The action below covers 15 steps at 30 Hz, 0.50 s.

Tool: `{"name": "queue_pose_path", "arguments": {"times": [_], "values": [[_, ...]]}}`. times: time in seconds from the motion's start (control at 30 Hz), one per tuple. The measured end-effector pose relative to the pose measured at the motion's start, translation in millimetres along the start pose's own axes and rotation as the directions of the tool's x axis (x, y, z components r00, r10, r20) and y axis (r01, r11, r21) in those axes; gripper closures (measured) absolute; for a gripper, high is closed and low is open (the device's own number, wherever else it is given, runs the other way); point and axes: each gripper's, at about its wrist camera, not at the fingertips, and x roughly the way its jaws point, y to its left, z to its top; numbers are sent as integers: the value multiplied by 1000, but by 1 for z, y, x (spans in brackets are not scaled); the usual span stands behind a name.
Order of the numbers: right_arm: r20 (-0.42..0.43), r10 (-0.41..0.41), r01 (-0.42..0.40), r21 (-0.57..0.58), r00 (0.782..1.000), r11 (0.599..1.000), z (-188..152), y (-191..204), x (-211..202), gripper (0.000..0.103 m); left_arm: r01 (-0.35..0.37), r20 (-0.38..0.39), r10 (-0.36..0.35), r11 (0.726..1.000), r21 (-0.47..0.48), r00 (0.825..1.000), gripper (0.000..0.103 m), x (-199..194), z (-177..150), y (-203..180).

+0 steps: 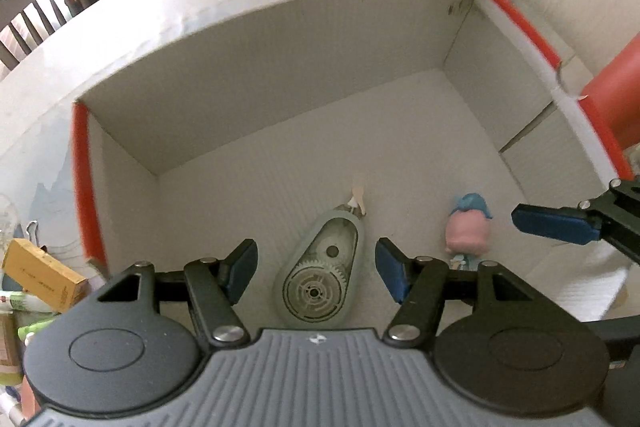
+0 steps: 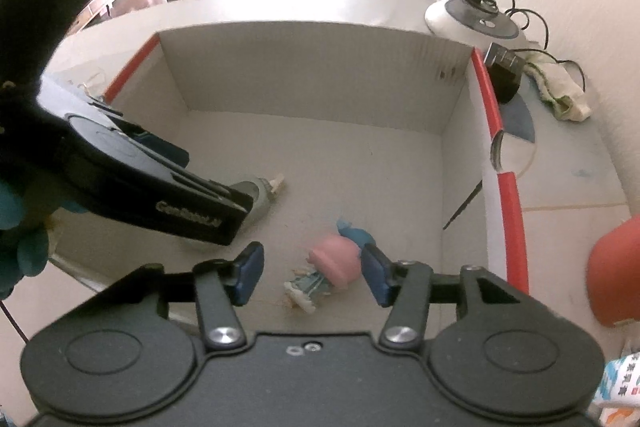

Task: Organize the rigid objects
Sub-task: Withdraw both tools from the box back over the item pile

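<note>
A white cardboard box [image 1: 280, 59] with red-edged flaps holds two things. A grey-green correction tape dispenser [image 1: 320, 275] lies on the box floor between the open fingers of my left gripper [image 1: 316, 269], not gripped. A small doll with a pink hat and blue hair [image 1: 468, 231] lies to its right. In the right wrist view the doll [image 2: 332, 267] lies between the open fingers of my right gripper [image 2: 312, 273], and the left gripper [image 2: 160, 183] reaches in from the left over the dispenser [image 2: 260, 199]. The box wall shows there too [image 2: 312, 67].
A yellow carton [image 1: 40, 275] and bottles lie left of the box. A lamp base [image 2: 476, 19] with cables, a cloth [image 2: 560, 91] and a dark block stand behind the box on the right. A red object [image 2: 616, 267] is at the right. Chairs stand beyond the table.
</note>
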Motion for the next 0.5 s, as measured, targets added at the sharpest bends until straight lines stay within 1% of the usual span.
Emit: {"name": "queue_pose_path", "arguments": {"times": [0.23, 0.33, 0.5], "values": [[54, 24, -25, 5, 998, 1000, 1, 10, -22, 39, 28, 90, -30, 999, 18, 996, 39, -39, -15, 2], [78, 30, -31, 8, 996, 999, 1, 16, -31, 39, 56, 123, -56, 998, 2, 991, 39, -51, -20, 14], [123, 46, -49, 22, 991, 999, -1, 28, -47, 36, 67, 198, -64, 998, -9, 978, 39, -78, -37, 27]]}}
